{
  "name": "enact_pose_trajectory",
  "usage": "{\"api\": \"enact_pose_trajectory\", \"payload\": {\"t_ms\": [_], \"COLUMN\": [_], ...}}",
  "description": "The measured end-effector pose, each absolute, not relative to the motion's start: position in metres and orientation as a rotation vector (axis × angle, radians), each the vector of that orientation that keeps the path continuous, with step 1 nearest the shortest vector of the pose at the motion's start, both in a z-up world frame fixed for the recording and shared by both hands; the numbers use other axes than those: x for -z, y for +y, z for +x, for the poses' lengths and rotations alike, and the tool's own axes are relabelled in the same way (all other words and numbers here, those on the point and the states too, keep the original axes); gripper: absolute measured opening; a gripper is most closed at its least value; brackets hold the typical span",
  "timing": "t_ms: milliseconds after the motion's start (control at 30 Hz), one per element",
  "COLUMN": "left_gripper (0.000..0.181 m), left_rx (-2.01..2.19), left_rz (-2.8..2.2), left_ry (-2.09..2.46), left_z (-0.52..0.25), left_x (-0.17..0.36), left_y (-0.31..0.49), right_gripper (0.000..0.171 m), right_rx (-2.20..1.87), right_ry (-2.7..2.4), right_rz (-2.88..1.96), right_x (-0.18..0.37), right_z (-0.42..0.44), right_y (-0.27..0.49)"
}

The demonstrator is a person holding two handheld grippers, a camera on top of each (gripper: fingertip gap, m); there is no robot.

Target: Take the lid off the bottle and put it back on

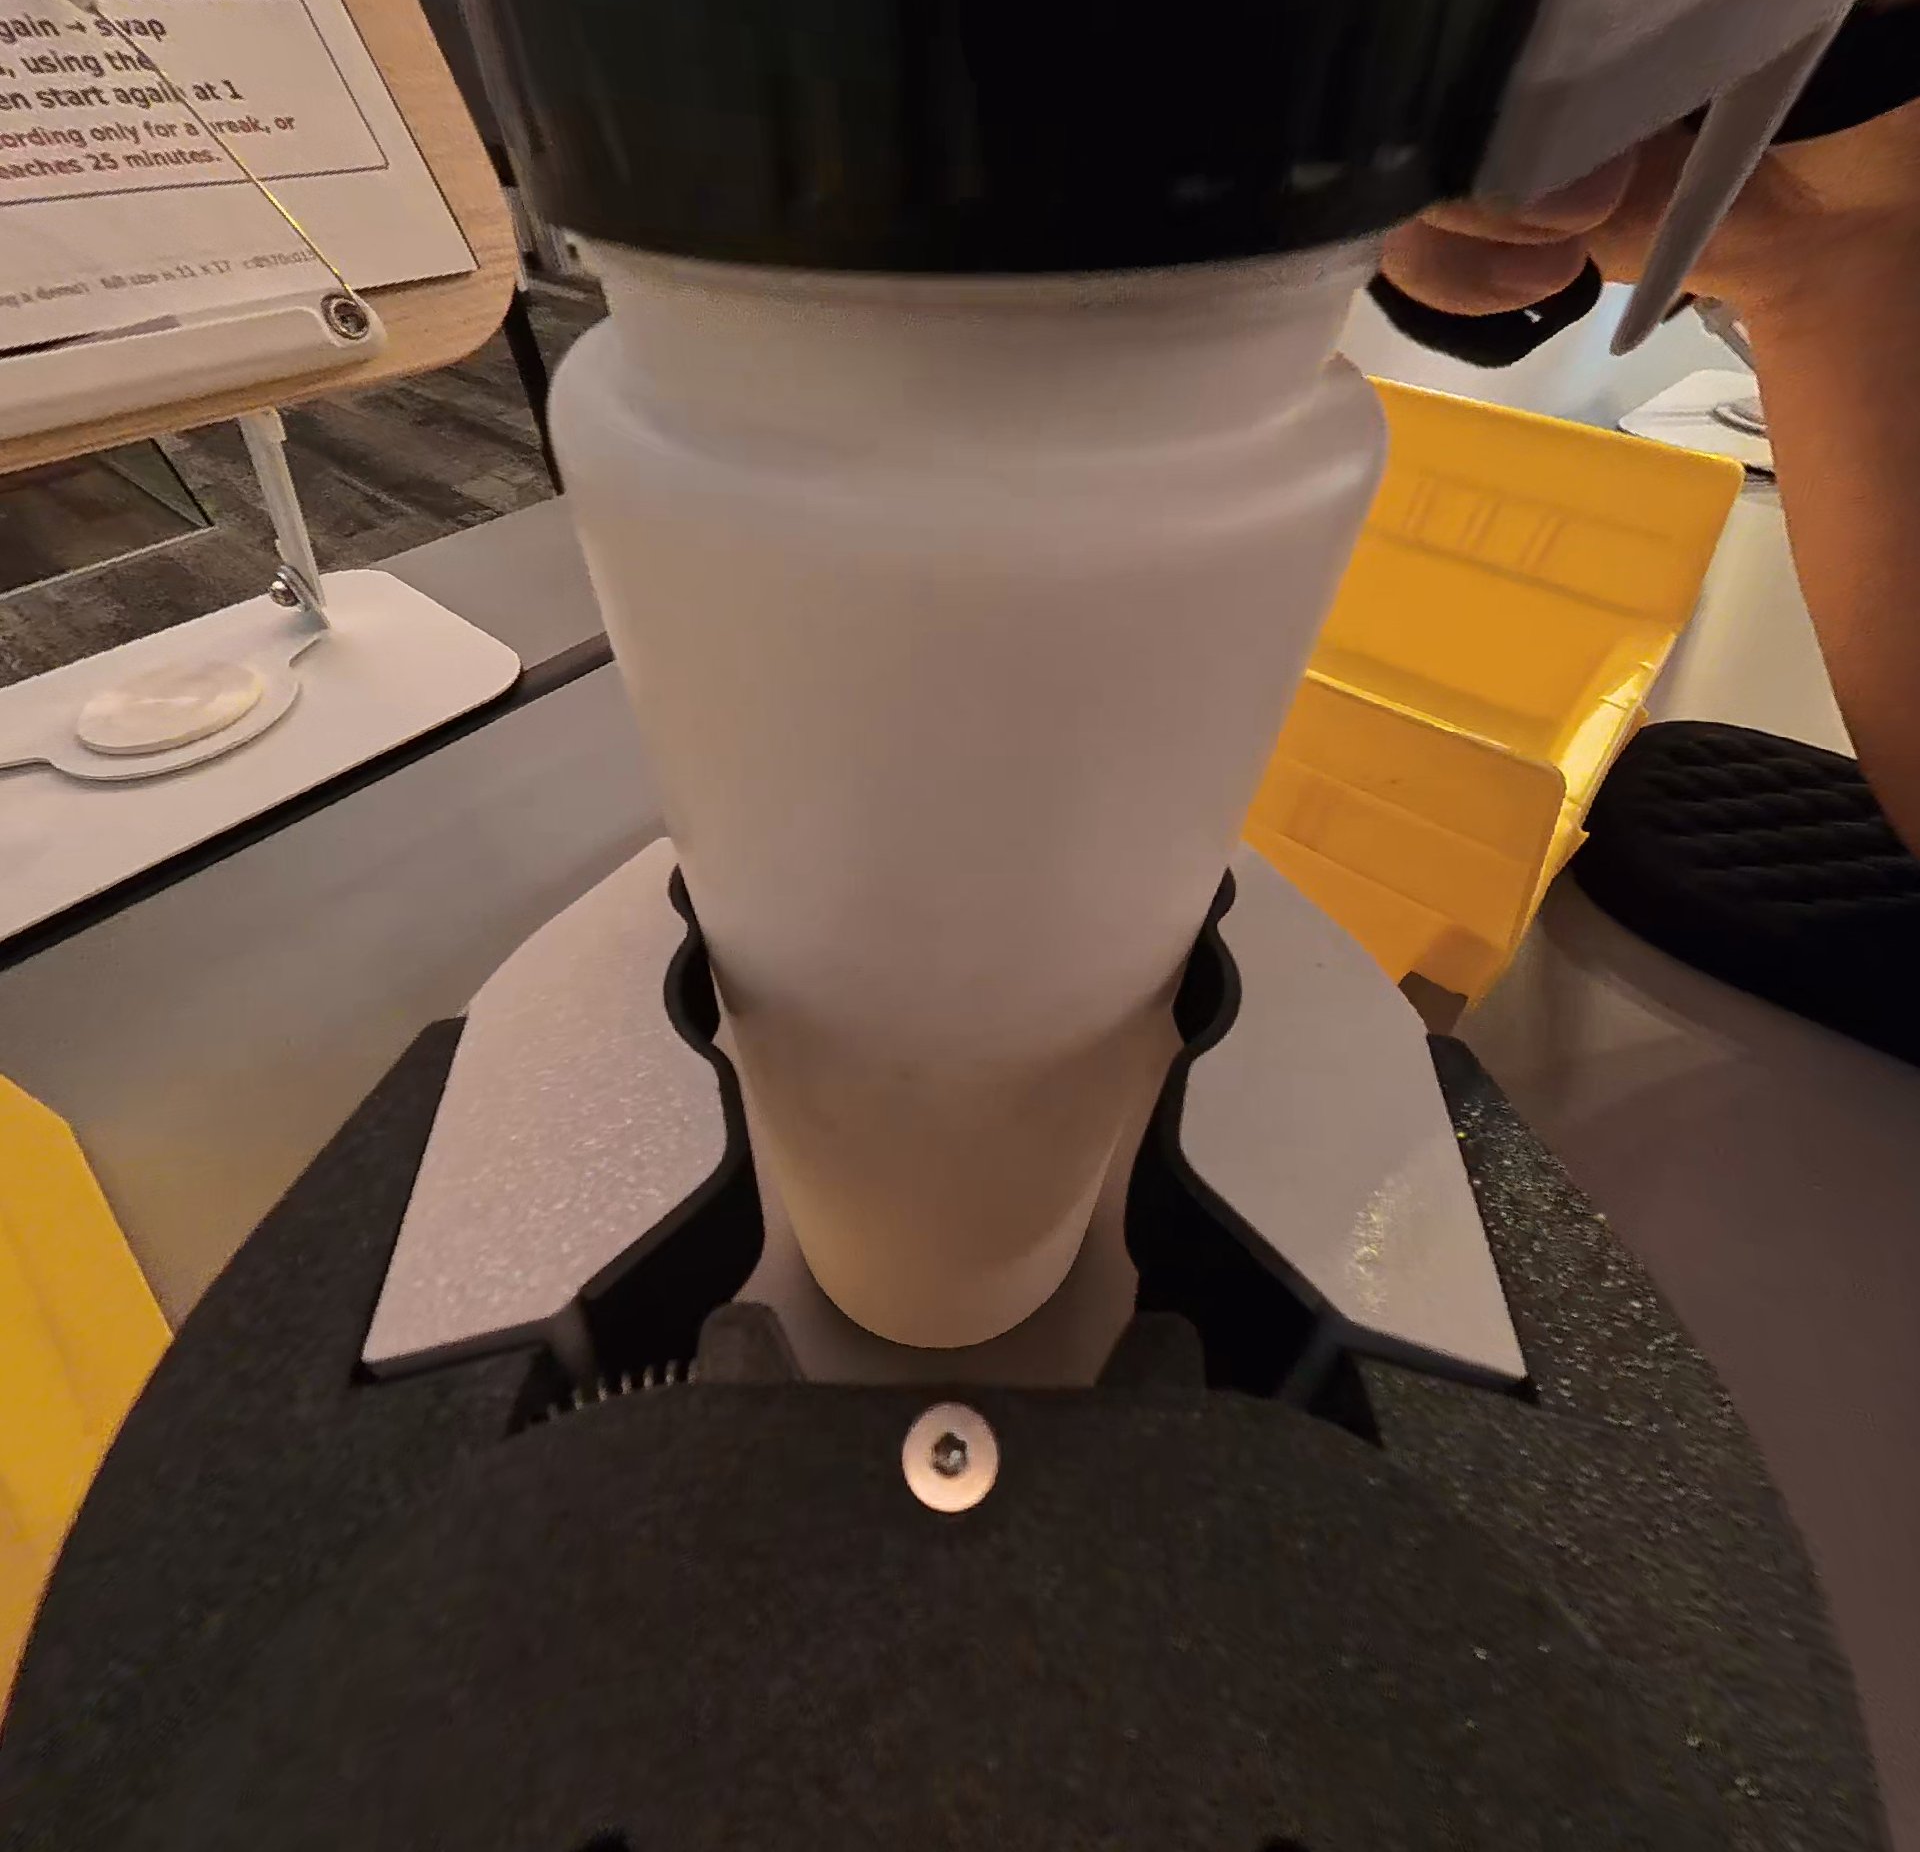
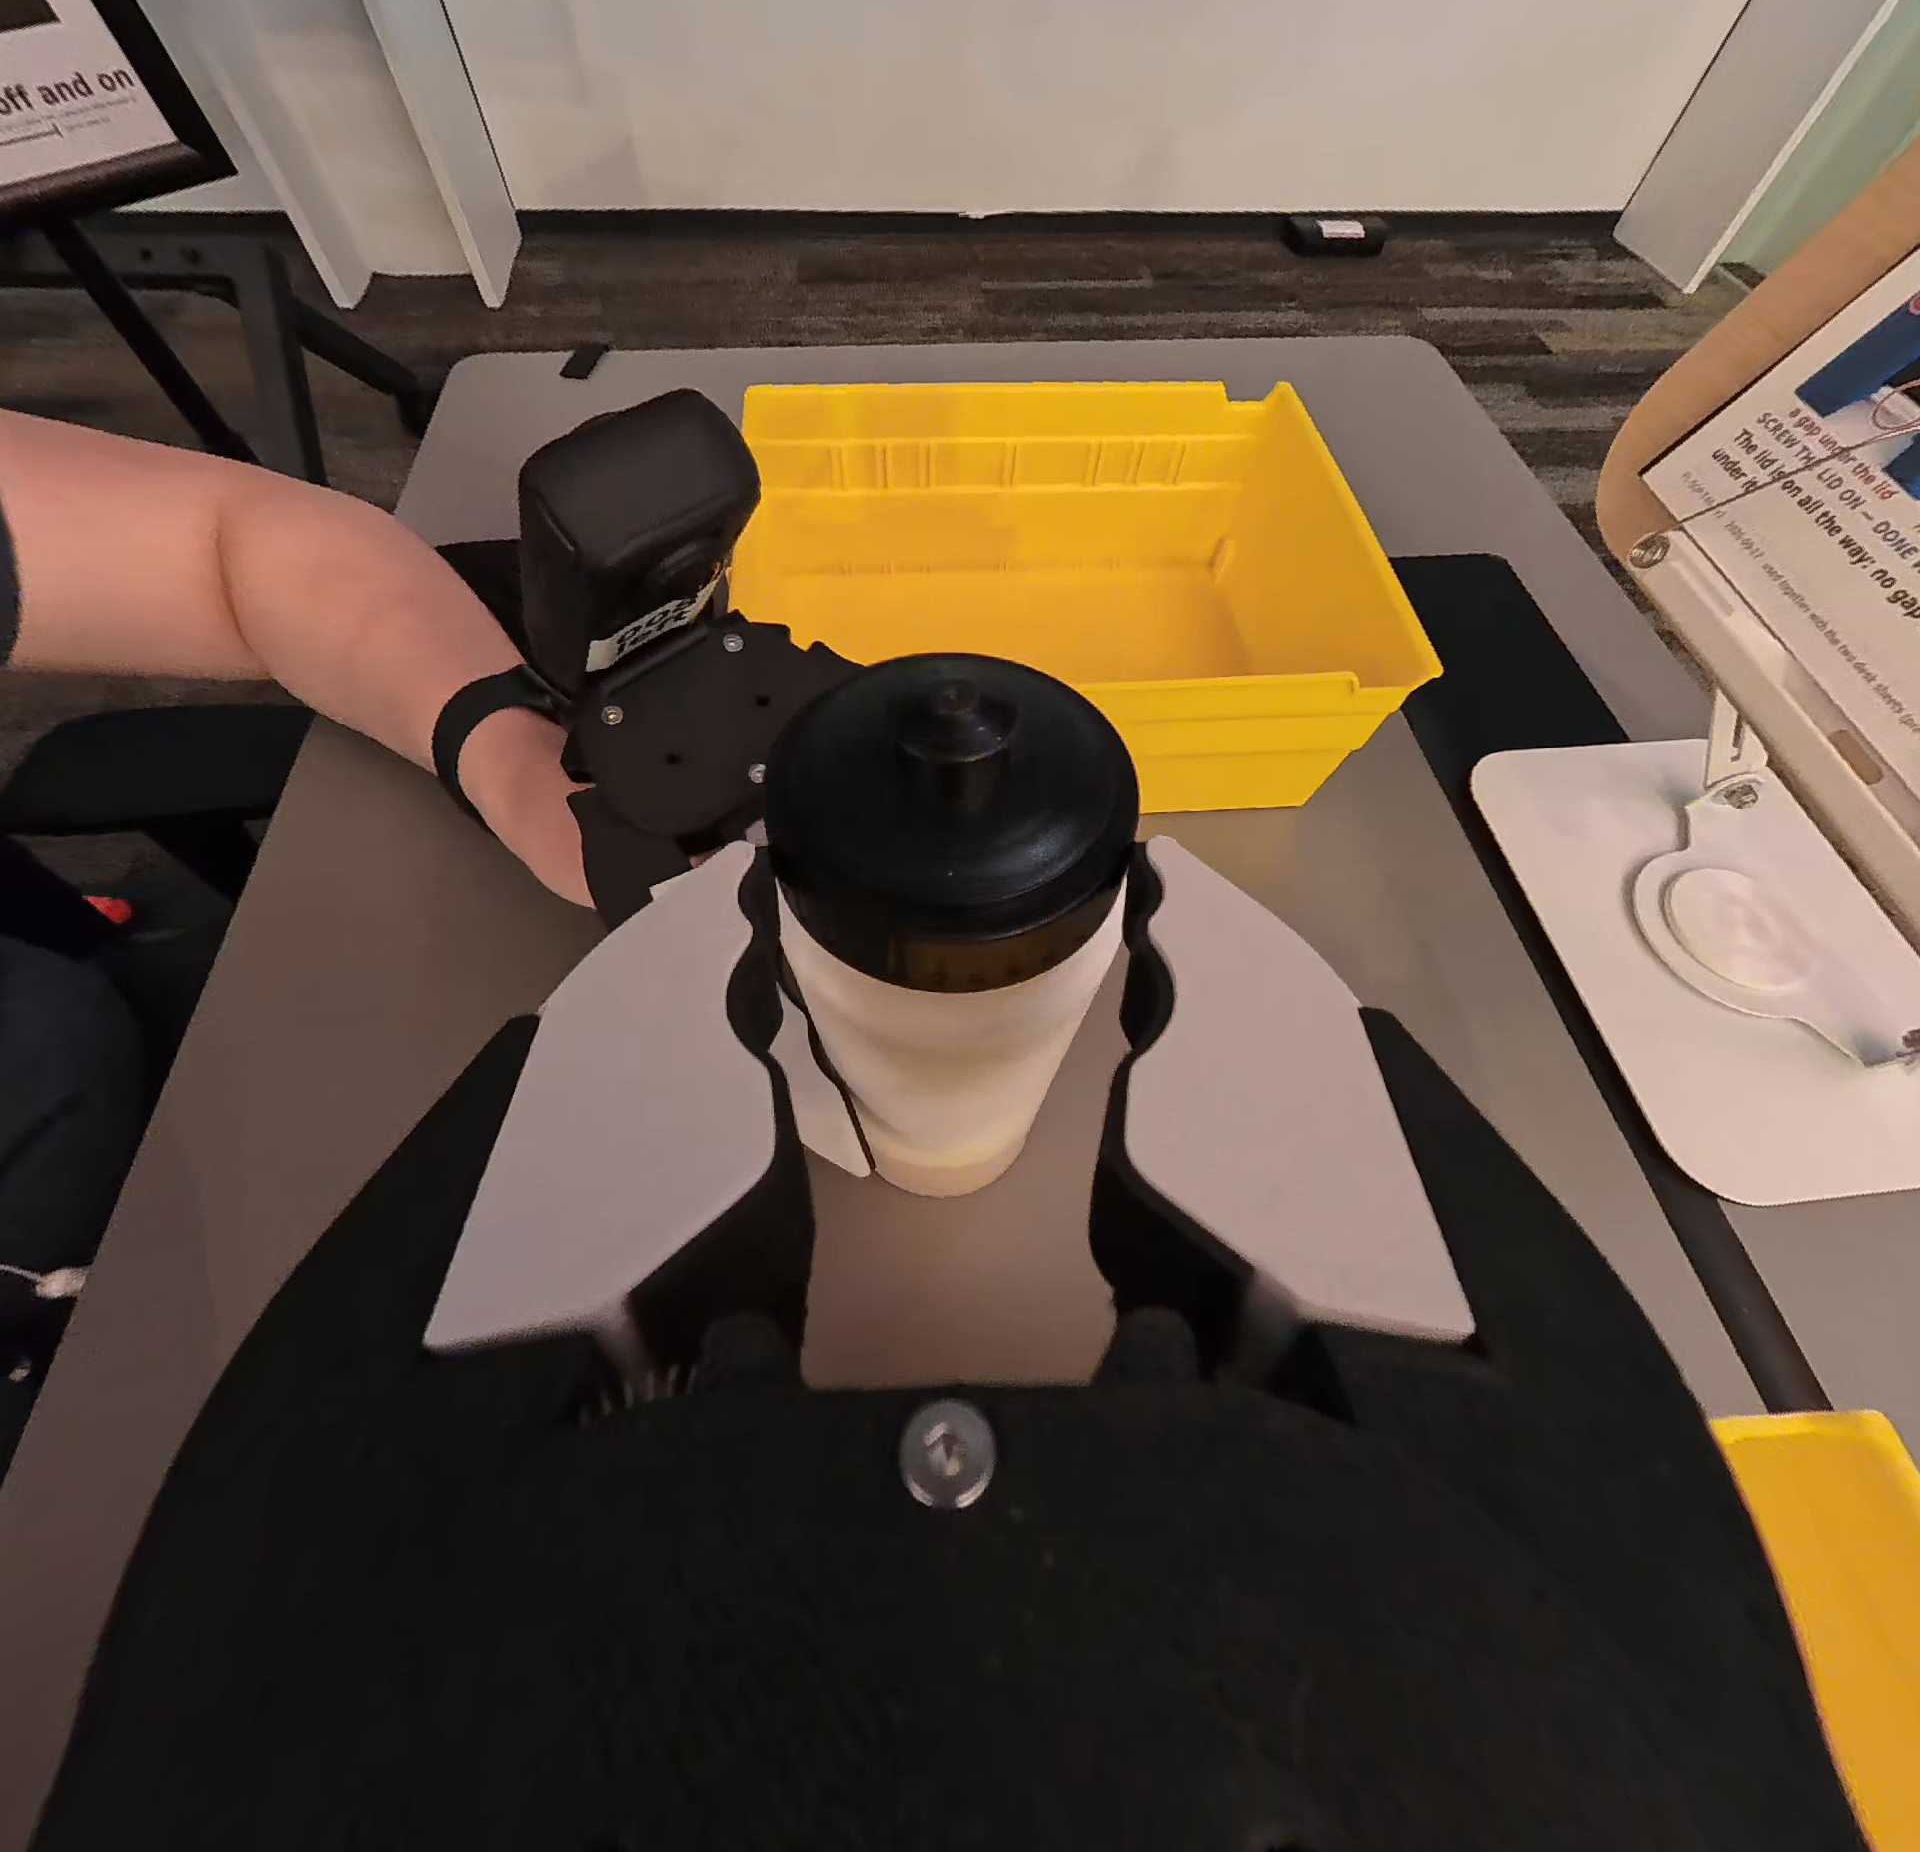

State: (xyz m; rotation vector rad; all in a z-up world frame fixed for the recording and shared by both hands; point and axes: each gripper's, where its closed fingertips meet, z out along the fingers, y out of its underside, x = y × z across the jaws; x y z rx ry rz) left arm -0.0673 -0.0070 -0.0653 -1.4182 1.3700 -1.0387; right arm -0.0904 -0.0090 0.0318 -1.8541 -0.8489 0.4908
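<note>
White plastic bottle (image 2: 925, 1054) with a black lid (image 2: 951, 815) is standing upright on the grey counter (image 2: 1351, 919), just in front of an open yellow bin (image 2: 1091, 566), and the lid sits on the neck with its little spout pointing up. From the left wrist view the left claw (image 1: 951, 981) is clamped on the lower body of the bottle (image 1: 956, 763), both grey fingers (image 1: 582, 1127) pressed right against the sides, so it's holding the bottle steady. The lid (image 1: 987, 88) fills the top of that view, and part of the right claw plus the person's hand (image 1: 1538, 233) show up at the lid's right edge. In the right wrist view the right claw (image 2: 948, 888) comes in from above and its fingers (image 2: 644, 1075) sit on either side of the lid, tips right at the rim; looks like it's gripping the lid, though the actual contact spots are hidden behind the lid's edge. The left claw (image 2: 675, 753) shows there too, off to the left of the bottle with a bare forearm (image 2: 260, 597) behind it. A white stand (image 2: 1714, 950) holding a printed sheet on a wooden board sits on the right side of the counter, and another yellow bin corner (image 2: 1829, 1615) pokes in at the bottom right
</note>
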Motion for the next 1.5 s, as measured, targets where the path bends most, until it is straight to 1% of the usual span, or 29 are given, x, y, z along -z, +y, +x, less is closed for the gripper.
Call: {"api": "enact_pose_trajectory", "payload": {"t_ms": [367,433,567,667,700,767,833,933,1067,1233,1500], "left_gripper": [0.088,0.088,0.088,0.088,0.088,0.087,0.087,0.087,0.087,0.087,0.087], "left_rx": [1.123,1.109,1.089,1.074,1.073,1.074,1.080,1.120,1.281,1.409,1.611], "left_rz": [-1.365,-1.374,-1.404,-1.419,-1.421,-1.425,-1.421,-1.385,-1.274,-1.131,-0.888], "left_ry": [1.395,1.385,1.364,1.359,1.360,1.361,1.369,1.422,1.546,1.692,1.907], "left_z": [-0.071,-0.071,-0.072,-0.073,-0.073,-0.074,-0.074,-0.073,-0.074,-0.080,-0.101], "left_x": [0.065,0.065,0.065,0.066,0.066,0.066,0.066,0.066,0.065,0.065,0.065], "left_y": [-0.011,-0.010,-0.008,-0.007,-0.007,-0.007,-0.007,-0.015,-0.042,-0.076,-0.122], "right_gripper": [0.066,0.080,0.085,0.085,0.083,0.072,0.072,0.072,0.072,0.072,0.072], "right_rx": [-0.486,-0.475,-0.417,-0.248,-0.237,-0.258,-0.263,-0.323,-0.488,-0.656,-0.952], "right_ry": [-0.837,-0.776,-0.599,-0.560,-0.559,-0.578,-0.579,-0.640,-0.796,-1.066,-1.315], "right_rz": [-1.852,-1.852,-1.886,-1.963,-1.979,-1.993,-1.997,-2.003,-1.983,-1.829,-1.611], "right_x": [-0.032,-0.039,-0.051,-0.040,-0.037,-0.033,-0.032,-0.032,-0.031,-0.031,-0.032], "right_z": [-0.096,-0.098,-0.101,-0.097,-0.099,-0.106,-0.106,-0.105,-0.108,-0.115,-0.133], "right_y": [-0.009,-0.006,0.000,0.006,0.007,0.006,0.006,-0.001,-0.020,-0.052,-0.096]}}
